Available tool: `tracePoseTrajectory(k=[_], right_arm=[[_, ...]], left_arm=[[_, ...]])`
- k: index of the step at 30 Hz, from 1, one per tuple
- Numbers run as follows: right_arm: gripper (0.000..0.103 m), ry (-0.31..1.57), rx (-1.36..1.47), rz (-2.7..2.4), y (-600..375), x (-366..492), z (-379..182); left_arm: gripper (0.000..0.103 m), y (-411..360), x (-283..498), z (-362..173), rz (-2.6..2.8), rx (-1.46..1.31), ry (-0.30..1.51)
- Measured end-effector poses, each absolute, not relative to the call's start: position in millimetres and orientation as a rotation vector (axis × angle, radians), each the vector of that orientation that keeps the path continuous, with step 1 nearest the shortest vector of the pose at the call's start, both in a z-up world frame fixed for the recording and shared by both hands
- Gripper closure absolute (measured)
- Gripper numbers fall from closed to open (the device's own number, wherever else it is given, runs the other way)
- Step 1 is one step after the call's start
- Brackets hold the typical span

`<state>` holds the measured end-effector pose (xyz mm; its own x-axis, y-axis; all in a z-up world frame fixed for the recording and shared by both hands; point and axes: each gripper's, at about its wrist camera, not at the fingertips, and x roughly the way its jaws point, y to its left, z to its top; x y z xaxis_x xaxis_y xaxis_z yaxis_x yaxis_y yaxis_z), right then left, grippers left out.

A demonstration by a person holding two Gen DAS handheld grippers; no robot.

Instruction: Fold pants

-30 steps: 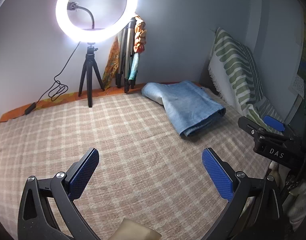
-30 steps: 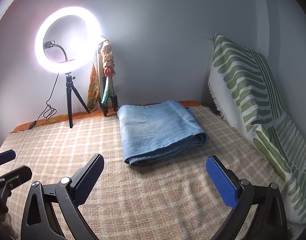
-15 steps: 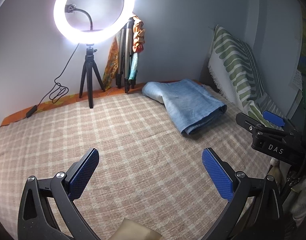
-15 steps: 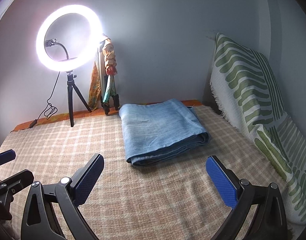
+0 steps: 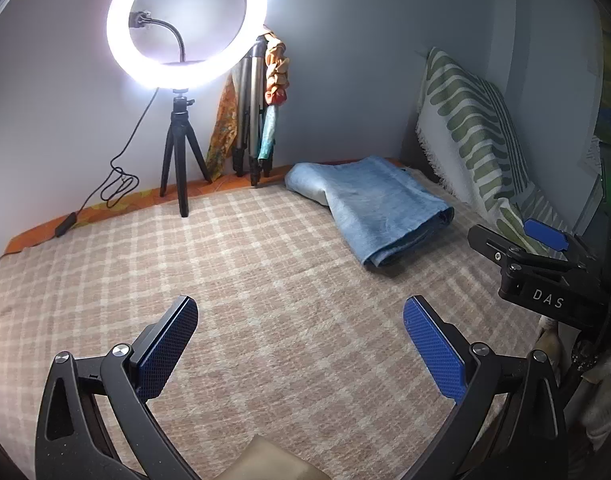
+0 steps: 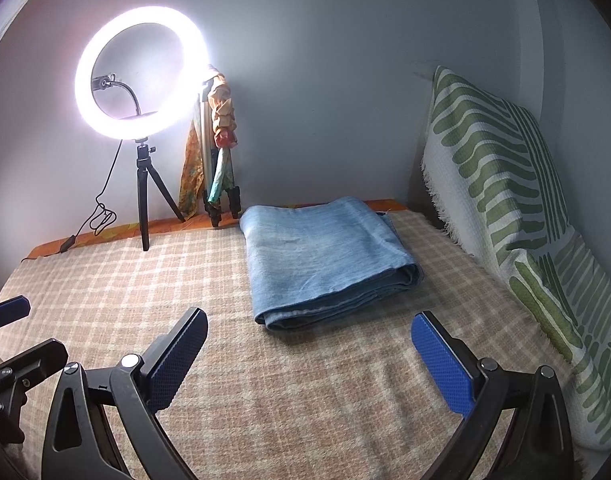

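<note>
Barely anything's changed from a second ago, just a tiny camera drift. Both the left gripper [image 5: 300, 322] and right gripper [image 6: 309, 334] hang spread wide at frame bottom, gripping nothing. Folded pants [image 6: 325, 256] lie mid-frame on the checked blanket [image 6: 145, 280], ring light [image 6: 141, 72] upper left.

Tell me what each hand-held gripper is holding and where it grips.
Nothing. The left hand-held gripper and right hand-held gripper are open, short of the folded light-blue denim pants.

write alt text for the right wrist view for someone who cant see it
Folded blue pants lie on a checked blanket, just beyond the open, empty right gripper. A lit ring light stands at back left.
</note>
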<state>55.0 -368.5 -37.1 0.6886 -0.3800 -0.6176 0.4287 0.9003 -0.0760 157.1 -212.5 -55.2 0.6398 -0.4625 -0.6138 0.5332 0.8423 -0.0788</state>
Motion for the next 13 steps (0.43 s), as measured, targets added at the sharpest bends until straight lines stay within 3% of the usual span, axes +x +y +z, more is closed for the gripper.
tracePoseTrajectory(k=[13], right_arm=[[0.000,0.679,0.067,-0.436,-368.2,57.5,-38.9]], left_arm=[[0.001,-212.2,152.4,-55.8,-0.556,0.156,0.620]])
